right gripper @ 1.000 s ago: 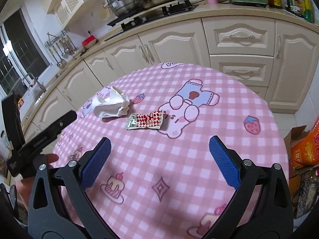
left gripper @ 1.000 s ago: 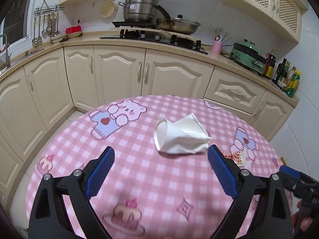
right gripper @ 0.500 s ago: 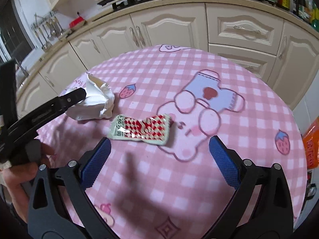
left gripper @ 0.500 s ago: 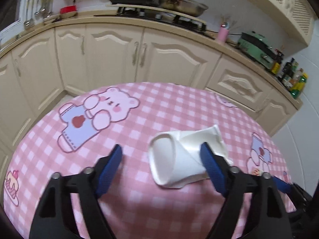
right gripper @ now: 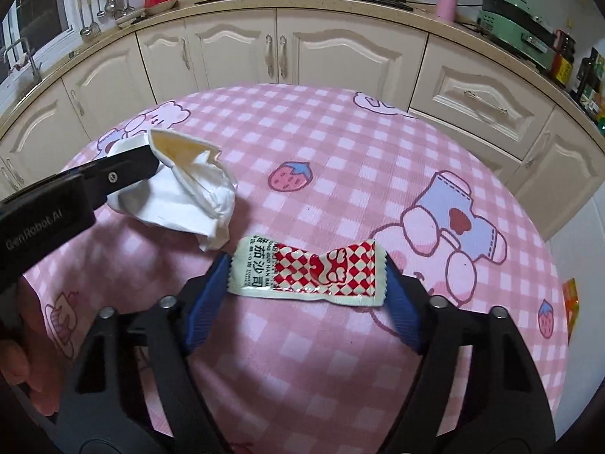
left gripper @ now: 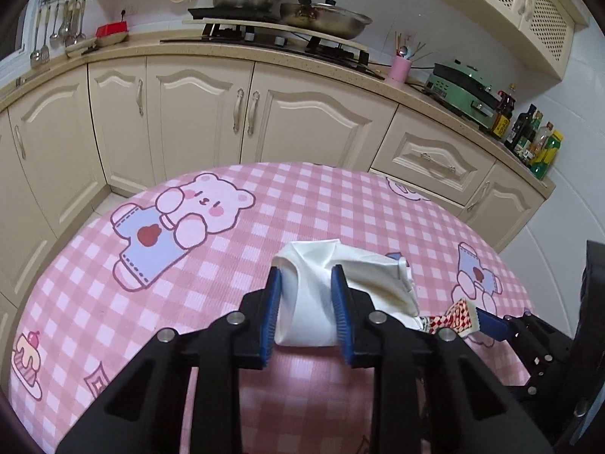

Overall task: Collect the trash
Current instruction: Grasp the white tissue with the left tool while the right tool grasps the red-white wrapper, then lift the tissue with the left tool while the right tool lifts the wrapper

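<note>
The left gripper (left gripper: 305,304) reaches low over the pink checked table (left gripper: 302,204), pinching the crumpled white cup (left gripper: 306,302). Just beside it, the right gripper (right gripper: 307,283) clamps the sauce packet (right gripper: 308,272) endwise.

The tablecloth (left gripper: 302,204) is pink and white checks, with pink bears in pale blue tops, red strawberries and little cakes. The crushed paper cup (left gripper: 325,287) is white, with a tan-yellow stain inside. The sauce packet (right gripper: 308,272) is cream with red and white checks and dark letters. Both the left gripper (left gripper: 306,310) and the right gripper (right gripper: 308,291) are black with blue pads. The cupboards (left gripper: 264,113) are cream. One cup on the counter (left gripper: 400,69) is pink.
</note>
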Demonstrator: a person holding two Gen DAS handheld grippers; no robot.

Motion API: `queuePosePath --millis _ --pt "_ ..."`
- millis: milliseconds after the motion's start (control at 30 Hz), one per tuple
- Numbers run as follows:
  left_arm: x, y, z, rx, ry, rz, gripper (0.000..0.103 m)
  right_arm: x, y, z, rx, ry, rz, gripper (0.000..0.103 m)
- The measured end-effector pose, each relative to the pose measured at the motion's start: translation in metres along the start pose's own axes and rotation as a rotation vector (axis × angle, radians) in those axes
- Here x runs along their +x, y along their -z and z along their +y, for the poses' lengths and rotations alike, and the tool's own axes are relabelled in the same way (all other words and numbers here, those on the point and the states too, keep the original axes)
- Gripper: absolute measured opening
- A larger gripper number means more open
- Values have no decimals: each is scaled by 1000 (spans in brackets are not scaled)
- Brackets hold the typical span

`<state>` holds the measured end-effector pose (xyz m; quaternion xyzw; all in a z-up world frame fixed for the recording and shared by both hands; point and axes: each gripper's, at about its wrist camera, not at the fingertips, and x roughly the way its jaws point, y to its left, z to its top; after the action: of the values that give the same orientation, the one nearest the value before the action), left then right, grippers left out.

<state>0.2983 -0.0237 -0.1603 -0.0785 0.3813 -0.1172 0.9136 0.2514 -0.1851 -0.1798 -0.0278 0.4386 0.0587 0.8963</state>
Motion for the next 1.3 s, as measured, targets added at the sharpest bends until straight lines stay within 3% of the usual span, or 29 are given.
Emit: queuePosePath --millis 233,400,567,733,833,967,1300 --pt "-7 5 2 -10 14 -18 24 -22 13 -12 48 -39 -49 56" --pt "-14 9 4 -39 31 -33 22 -37 29 -22 73 -82 -53 55" --pt "-25 17 11 -77 58 -43 21 -40 36 -21 80 -147 -32 67" --pt "-32 25 11 -77 58 -49 20 -35 37 -9 36 -93 -12 71" --pt "-34 29 4 -35 32 -59 19 -34 37 4 -29 -39 -8 60" --pt "-36 31 -4 -8 32 -63 19 -41 42 -2 0 -78 -24 43" --pt "-44 38 1 -41 92 -54 17 -74 66 -34 106 -139 -75 40"
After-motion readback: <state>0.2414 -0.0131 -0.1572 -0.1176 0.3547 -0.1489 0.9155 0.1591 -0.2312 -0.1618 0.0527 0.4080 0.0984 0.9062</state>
